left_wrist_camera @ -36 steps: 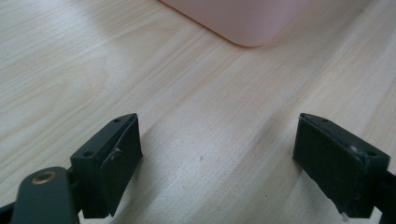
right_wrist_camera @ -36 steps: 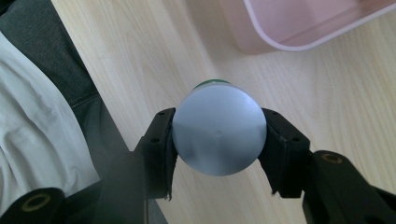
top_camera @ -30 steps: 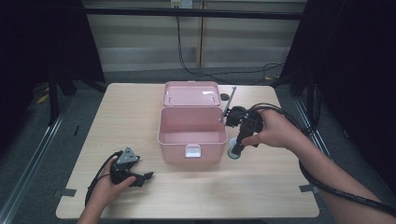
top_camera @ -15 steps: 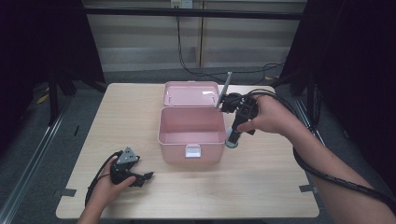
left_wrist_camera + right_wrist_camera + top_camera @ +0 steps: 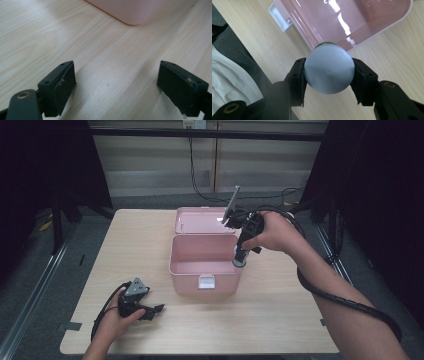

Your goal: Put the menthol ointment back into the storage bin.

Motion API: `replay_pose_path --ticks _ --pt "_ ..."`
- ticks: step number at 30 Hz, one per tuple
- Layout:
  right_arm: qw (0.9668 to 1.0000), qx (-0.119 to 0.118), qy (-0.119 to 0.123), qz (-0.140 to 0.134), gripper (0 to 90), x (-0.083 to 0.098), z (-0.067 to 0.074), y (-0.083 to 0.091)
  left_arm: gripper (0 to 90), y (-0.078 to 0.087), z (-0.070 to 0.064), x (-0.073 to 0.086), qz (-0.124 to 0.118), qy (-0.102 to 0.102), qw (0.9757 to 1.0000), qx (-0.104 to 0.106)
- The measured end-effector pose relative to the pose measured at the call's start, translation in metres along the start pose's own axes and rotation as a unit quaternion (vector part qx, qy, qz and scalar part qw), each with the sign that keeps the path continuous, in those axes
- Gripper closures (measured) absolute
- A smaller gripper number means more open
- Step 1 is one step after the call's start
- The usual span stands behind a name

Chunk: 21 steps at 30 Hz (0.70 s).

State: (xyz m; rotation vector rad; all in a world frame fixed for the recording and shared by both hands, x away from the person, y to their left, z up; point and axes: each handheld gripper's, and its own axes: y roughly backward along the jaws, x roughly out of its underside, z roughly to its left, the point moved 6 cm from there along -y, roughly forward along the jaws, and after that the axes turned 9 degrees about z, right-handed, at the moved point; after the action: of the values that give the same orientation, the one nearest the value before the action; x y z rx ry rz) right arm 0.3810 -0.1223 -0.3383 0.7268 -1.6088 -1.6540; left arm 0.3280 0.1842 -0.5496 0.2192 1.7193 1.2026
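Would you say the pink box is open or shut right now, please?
Open: the pink box has its lid folded back flat on the table, and its inside shows bare.

pale wood tabletop [image 5: 280, 320]; open pink box [image 5: 202, 265] at centre, lid back; left tongs [image 5: 150, 310] resting near front left edge.

The left gripper [image 5: 156, 309] lies low at the near left, held in the left hand [image 5: 116, 317], and its jaws stand wide apart. The right gripper [image 5: 240, 262] points downward from the raised right hand [image 5: 272, 232], forearm stretched forward, jaws clamped.
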Motion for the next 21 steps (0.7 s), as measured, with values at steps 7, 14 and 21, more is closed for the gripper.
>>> replay_pose_path --ticks 7,14,21 --pt "0.9999 0.002 -0.01 0.007 50.4 -0.016 -0.005 -0.003 14.6 0.0 0.0 0.0 0.0 0.0 1.0 0.0" --pt "0.9995 0.009 -0.028 0.011 50.4 -0.031 -0.013 -0.007 14.6 0.0 0.0 0.0 0.0 0.0 1.0 0.0" --pt "0.9977 0.003 -0.068 0.0 50.4 -0.046 -0.025 -0.013 14.7 0.0 0.0 0.0 0.0 0.0 1.0 0.0"
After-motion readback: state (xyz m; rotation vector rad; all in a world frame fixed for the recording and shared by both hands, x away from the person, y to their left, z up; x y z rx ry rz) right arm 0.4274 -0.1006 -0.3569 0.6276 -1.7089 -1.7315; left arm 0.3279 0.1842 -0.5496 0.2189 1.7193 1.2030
